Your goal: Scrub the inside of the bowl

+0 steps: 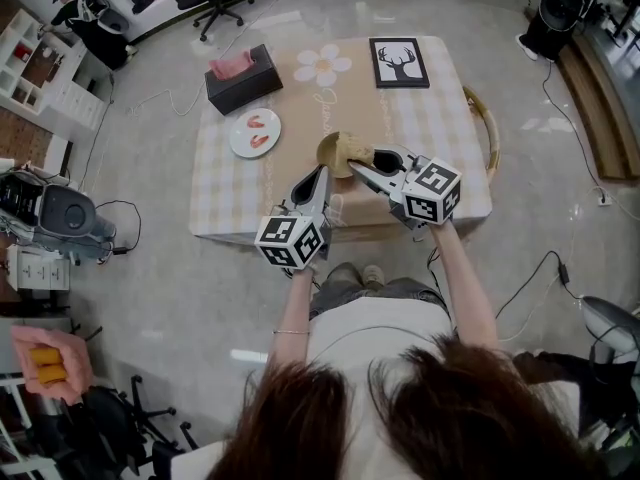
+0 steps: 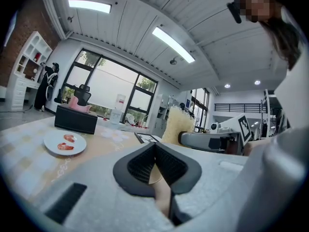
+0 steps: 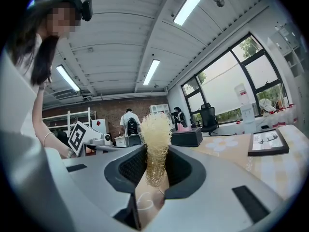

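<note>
**Head view, with both gripper views.** The bowl [image 1: 330, 148], tan and shallow, sits on the checked table [image 1: 440, 118] close to its near edge, roughly mid-width. Your right gripper [image 1: 372, 160] reaches in from the right. Its jaws are clamped on a pale, fibrous scrubber [image 1: 358, 152], whose free end lies over the bowl's right side. In the right gripper view the scrubber stands upright between the pads [image 3: 132, 166]. Your left gripper [image 1: 322, 175] comes in from the near side with its jaws closed together and its tips at the bowl's near-left rim; you cannot tell whether they touch it. Farther left on the table lies a white plate [image 1: 240, 133] carrying two red pieces, and beyond it a black tissue box [image 1: 243, 80]. A framed deer picture [image 1: 399, 62] lies flat at the far right.
</note>
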